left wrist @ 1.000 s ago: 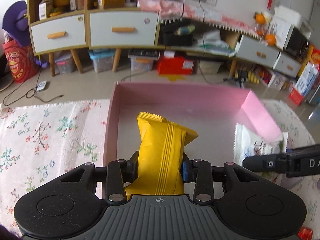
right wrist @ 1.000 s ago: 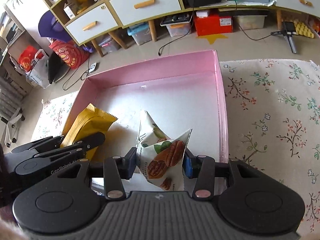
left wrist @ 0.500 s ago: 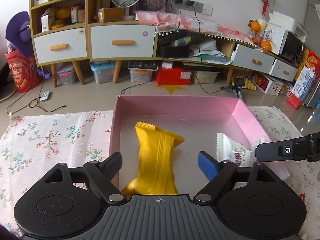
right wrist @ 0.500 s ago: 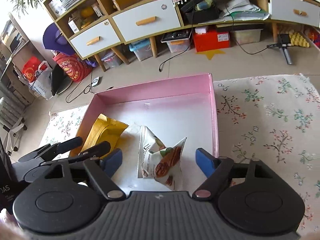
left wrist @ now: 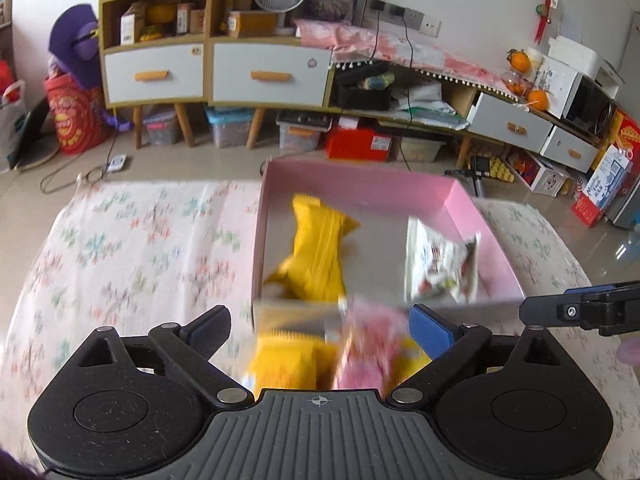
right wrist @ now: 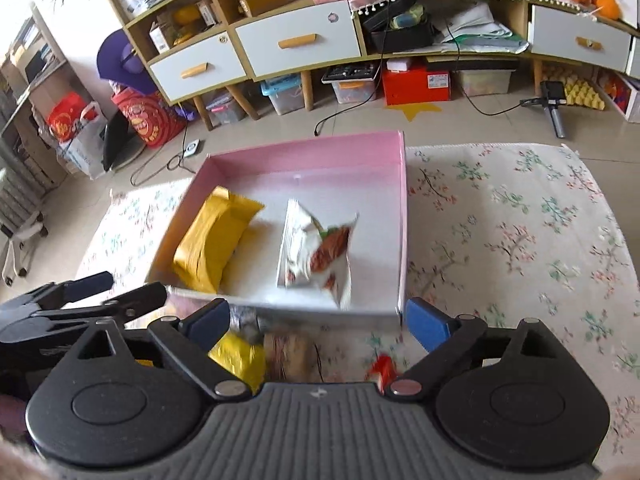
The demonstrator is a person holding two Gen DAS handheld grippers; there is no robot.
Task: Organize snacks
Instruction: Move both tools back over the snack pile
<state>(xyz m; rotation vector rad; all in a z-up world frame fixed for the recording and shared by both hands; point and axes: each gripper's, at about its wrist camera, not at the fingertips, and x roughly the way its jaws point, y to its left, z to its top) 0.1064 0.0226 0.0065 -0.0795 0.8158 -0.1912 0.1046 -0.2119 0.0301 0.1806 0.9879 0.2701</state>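
Left gripper (left wrist: 320,322): jaws spread wide and opening, nothing pinched; blurred yellow packets (left wrist: 286,358) and a pink packet (left wrist: 366,354) lie on the floral cloth (left wrist: 132,248) below the gap. Right gripper (right wrist: 318,316): jaws likewise wide and opening, empty, above a yellow wrapper (right wrist: 236,356) and a small red packet (right wrist: 380,368) at the near edge. Beyond, at 12 o'clock, the pink box (right wrist: 403,216) sits on the cloth. Inside it, the yellow snack pack (right wrist: 212,240) lies along the wall at 9 o'clock; the white nut packet (right wrist: 316,248) lies just beside it toward 3 o'clock, apart from both grippers. Farthest, a drawer cabinet (right wrist: 256,52) stands on the floor.
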